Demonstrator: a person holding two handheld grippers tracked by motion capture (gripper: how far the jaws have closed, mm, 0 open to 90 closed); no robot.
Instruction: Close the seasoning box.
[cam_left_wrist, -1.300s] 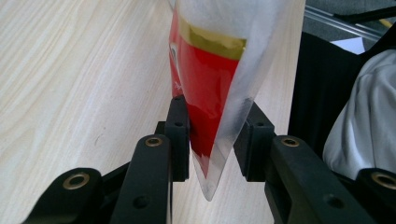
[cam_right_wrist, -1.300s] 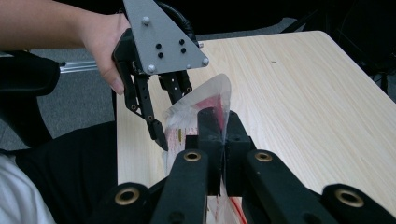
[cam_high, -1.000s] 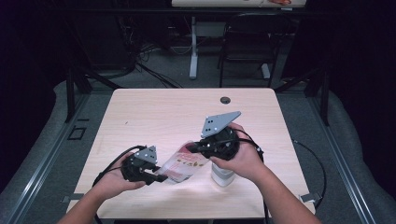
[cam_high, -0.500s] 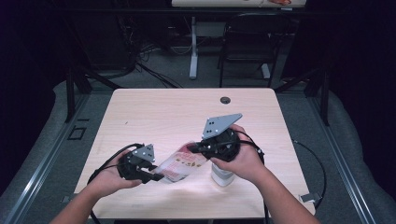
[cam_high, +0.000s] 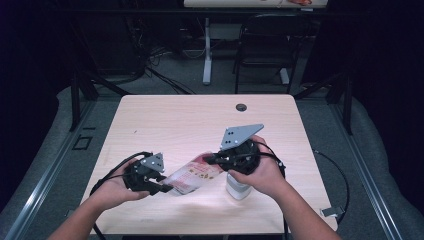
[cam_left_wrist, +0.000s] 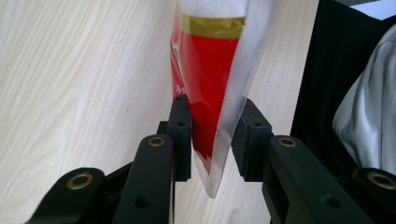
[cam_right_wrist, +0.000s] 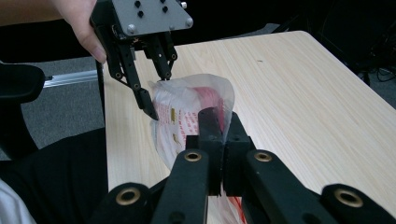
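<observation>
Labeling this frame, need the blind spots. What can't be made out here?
- White container, high view: mostly under the right hand; its type is unclear.
- Packet print: blurred in the high view, too small in the right gripper view.
- Packet's upper end, left gripper view: cut off by the top edge.
- Left gripper fingers: whether both press the packet is unclear.

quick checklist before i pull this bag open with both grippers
1. Right gripper clamped on the plastic bag: ok, jaws shut on its edge.
2. Left gripper gripping the bag: not ok, the bag's edge hangs between the jaws with a gap at one side.
3. Bag off the table: ok, held up between the two grippers.
4. White container safe: cannot tell, it stands right under the right hand.
5. Bag's seal: cannot tell.
</observation>
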